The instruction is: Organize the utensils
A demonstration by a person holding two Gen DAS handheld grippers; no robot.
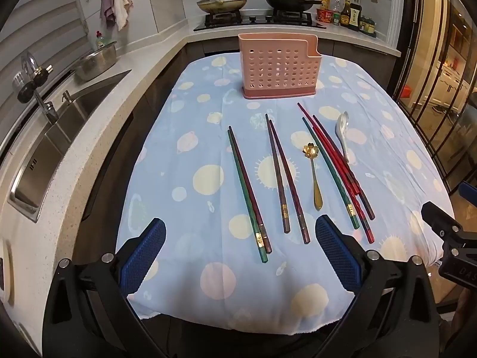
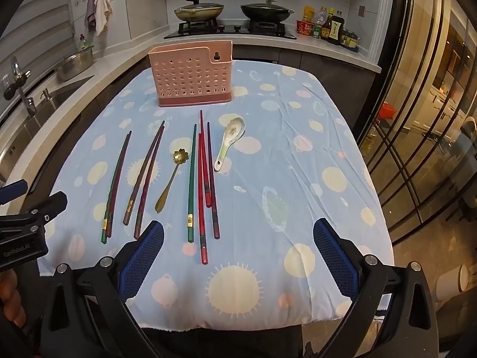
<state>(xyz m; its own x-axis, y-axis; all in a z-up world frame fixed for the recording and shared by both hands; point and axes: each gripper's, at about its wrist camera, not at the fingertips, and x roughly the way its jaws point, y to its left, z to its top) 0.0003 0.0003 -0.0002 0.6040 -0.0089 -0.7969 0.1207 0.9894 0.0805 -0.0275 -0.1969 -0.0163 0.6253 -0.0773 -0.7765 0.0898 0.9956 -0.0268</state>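
Note:
A pink perforated utensil holder (image 1: 278,67) (image 2: 190,73) stands at the far end of the table. Chopsticks lie in front of it: a green and maroon pair (image 1: 249,191) (image 2: 114,182) at left, a dark pair (image 1: 283,173) (image 2: 146,176) in the middle, and several red, green and dark ones (image 1: 337,167) (image 2: 202,179) at right. A gold flower spoon (image 1: 313,173) (image 2: 171,179) and a white ceramic spoon (image 1: 342,134) (image 2: 229,140) lie among them. My left gripper (image 1: 240,235) and right gripper (image 2: 238,235) are open and empty above the near table edge.
A blue patterned tablecloth (image 1: 208,268) (image 2: 298,179) covers the table. A sink (image 1: 50,149) with a tap and a steel bowl (image 1: 95,61) is at left. A stove with two lidded pans (image 1: 222,0) and sauce bottles (image 2: 331,28) lies behind. Glass doors (image 2: 417,119) stand at right.

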